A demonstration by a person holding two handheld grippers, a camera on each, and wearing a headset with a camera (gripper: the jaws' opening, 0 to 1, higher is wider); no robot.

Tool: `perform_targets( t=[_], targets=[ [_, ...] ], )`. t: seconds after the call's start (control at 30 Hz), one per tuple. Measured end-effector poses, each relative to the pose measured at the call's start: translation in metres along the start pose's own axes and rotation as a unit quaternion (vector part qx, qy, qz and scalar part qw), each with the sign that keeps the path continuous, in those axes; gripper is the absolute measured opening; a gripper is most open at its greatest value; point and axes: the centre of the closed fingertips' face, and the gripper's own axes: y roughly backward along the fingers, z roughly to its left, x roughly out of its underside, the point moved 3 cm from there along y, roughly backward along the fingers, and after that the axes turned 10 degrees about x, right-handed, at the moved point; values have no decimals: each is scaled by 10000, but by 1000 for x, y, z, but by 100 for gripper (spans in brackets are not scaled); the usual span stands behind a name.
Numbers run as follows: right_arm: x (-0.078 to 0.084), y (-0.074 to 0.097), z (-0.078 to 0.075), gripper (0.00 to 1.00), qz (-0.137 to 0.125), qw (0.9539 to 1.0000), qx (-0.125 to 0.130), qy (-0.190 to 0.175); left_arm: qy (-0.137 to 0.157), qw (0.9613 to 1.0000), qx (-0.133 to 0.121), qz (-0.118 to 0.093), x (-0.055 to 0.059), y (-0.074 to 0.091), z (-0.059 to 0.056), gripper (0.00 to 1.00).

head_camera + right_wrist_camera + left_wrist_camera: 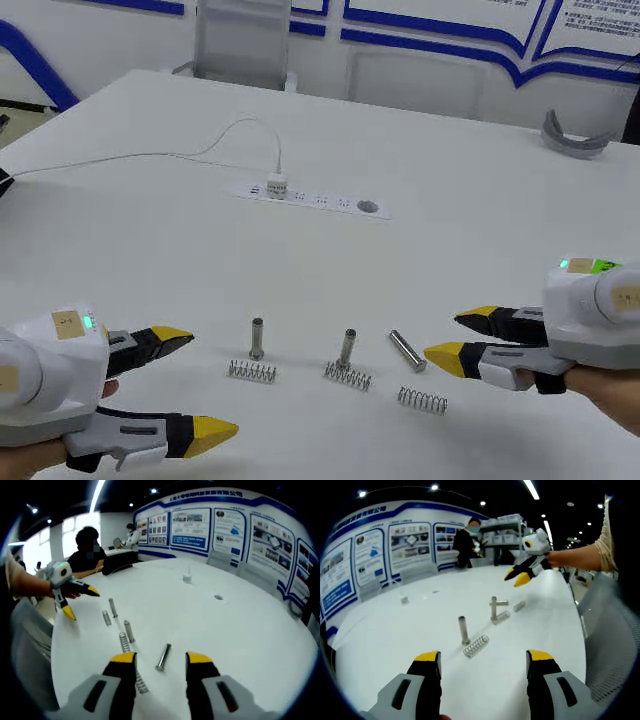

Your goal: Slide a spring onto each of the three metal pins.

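Note:
Two metal pins stand upright on the white table: the left pin and the middle pin. A third pin lies flat to their right. Three springs lie loose, one in front of each pin: left spring, middle spring, right spring. My left gripper hovers open and empty, left of the left pin. My right gripper is open and empty, just right of the lying pin.
A white power strip with a plug and cable lies mid-table. A grey chair stands at the far edge, and a grey curved object sits far right. People sit and stand in the background.

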Motion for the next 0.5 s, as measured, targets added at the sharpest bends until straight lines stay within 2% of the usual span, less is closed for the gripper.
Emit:
perform_targets(
  t=[0.3, 0.5],
  targets=[
    [-6, -16, -2, 34, 179, 9998, 91, 58, 10, 10000, 14, -5, -1, -1, 0, 70],
    [-4, -30, -2, 31, 408, 9990, 204, 38, 4, 10000, 32, -8, -1, -2, -1, 70]
  ],
)
